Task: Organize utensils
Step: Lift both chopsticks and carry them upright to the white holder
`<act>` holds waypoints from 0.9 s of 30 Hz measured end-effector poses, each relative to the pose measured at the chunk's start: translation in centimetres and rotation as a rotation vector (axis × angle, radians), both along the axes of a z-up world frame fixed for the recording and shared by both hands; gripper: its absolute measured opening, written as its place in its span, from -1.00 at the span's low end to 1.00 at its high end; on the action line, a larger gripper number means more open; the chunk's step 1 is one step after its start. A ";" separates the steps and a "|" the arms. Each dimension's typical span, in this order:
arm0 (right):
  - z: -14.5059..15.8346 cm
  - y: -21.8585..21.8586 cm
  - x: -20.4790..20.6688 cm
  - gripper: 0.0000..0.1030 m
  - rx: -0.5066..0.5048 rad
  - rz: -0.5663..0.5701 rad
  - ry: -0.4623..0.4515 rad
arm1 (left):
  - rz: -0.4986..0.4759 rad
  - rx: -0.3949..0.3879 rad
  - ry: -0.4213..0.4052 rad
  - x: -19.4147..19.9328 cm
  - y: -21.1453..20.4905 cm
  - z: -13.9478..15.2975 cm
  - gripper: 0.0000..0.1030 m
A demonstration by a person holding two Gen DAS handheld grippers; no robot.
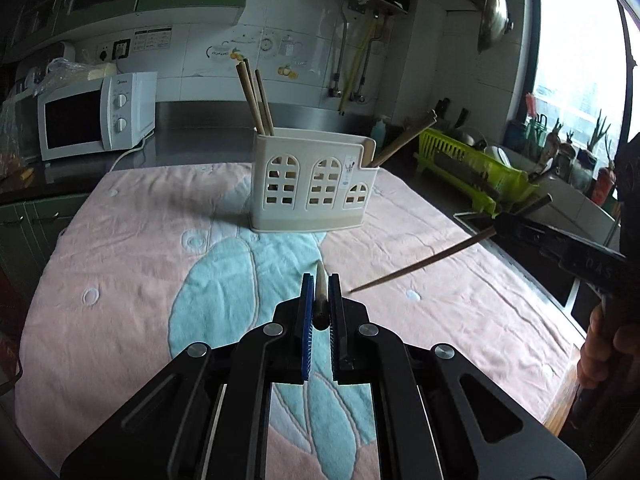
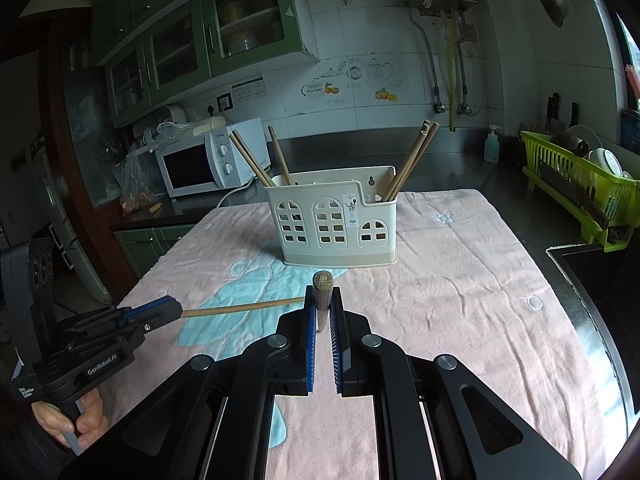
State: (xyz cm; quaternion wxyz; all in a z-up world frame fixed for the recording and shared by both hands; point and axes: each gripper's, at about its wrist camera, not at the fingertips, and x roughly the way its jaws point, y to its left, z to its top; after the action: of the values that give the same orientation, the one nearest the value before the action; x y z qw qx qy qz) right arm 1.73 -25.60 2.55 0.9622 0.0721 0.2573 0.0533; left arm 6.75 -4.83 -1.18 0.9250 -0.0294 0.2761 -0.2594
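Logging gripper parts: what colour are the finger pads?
Blue pads, clearest in the right wrist view.

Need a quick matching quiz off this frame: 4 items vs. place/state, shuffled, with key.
Items:
1. left gripper
2. utensil holder
3. microwave
4. dish rack

Place/state:
A. lime green, by the sink on the right
B. shut on a chopstick
C. white, on the counter at the back left
D. cream, standing on the pink towel, chopsticks at both ends

Pairs: 1-B, 2-D, 3-C, 4-A
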 end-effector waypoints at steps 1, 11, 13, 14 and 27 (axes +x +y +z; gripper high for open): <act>0.1 0.0 0.2 -0.87 0.000 0.002 -0.001 | -0.004 -0.006 -0.003 0.4 -0.2 0.2 -0.89; 0.8 -0.1 1.9 -0.87 -0.001 0.006 -0.014 | 0.020 -0.072 -0.033 3.2 -1.0 0.9 -0.89; 0.9 0.0 2.1 -0.87 -0.003 0.007 -0.016 | 0.018 -0.071 -0.042 3.5 -1.3 1.0 -0.89; 0.9 -0.1 2.3 -0.87 -0.004 0.008 -0.017 | 0.014 -0.071 -0.038 3.9 -1.5 1.1 -0.89; 6.4 -1.9 4.7 -0.87 -0.030 0.060 -0.056 | -0.012 -0.079 -0.084 7.1 -2.2 6.8 -0.91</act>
State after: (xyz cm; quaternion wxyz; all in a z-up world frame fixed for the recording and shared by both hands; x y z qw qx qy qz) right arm 6.44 -27.47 8.96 0.9679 0.0486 0.2329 0.0804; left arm 13.86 -7.05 5.67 0.9324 -0.0534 0.2265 -0.2765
